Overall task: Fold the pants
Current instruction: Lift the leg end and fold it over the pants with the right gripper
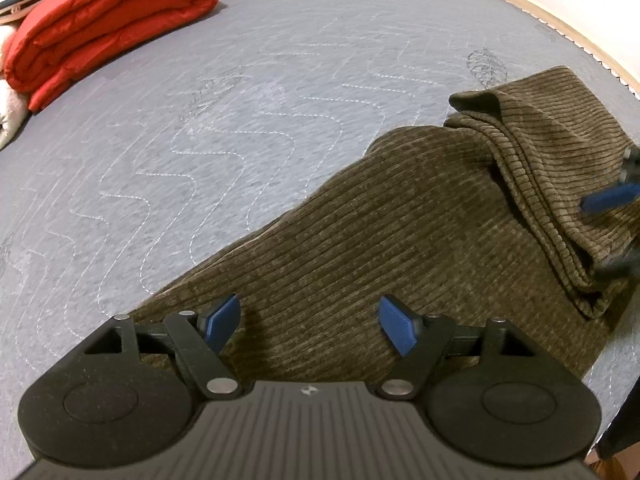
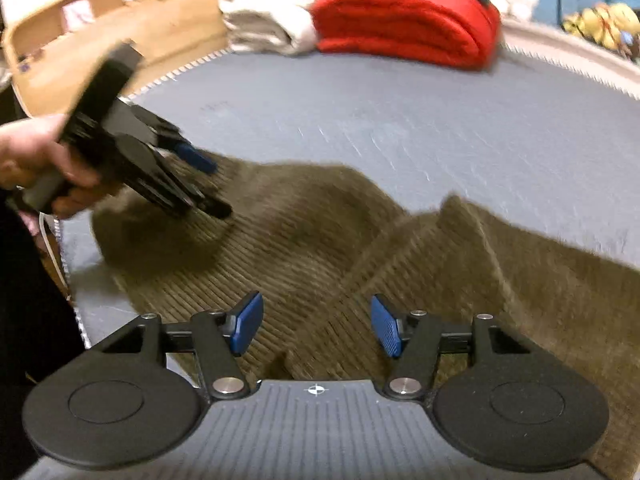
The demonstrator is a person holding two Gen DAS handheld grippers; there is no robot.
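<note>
Olive-brown corduroy pants (image 1: 420,220) lie on a grey quilted mattress (image 1: 240,120), with one part folded over on top at the right (image 1: 552,168). My left gripper (image 1: 310,326) is open and empty, just above the pants' near end. It also shows in the right wrist view (image 2: 208,188), held in a hand over the pants' left end. My right gripper (image 2: 316,326) is open and empty above the pants (image 2: 320,240), near the folded layer's edge (image 2: 460,232). One of its blue fingers (image 1: 608,200) shows at the right edge of the left wrist view.
A folded red blanket (image 1: 108,24) lies at the mattress's far corner, next to folded white cloth (image 2: 268,12). A wooden bed frame (image 2: 80,40) runs along the mattress edge. The right wrist view is motion-blurred.
</note>
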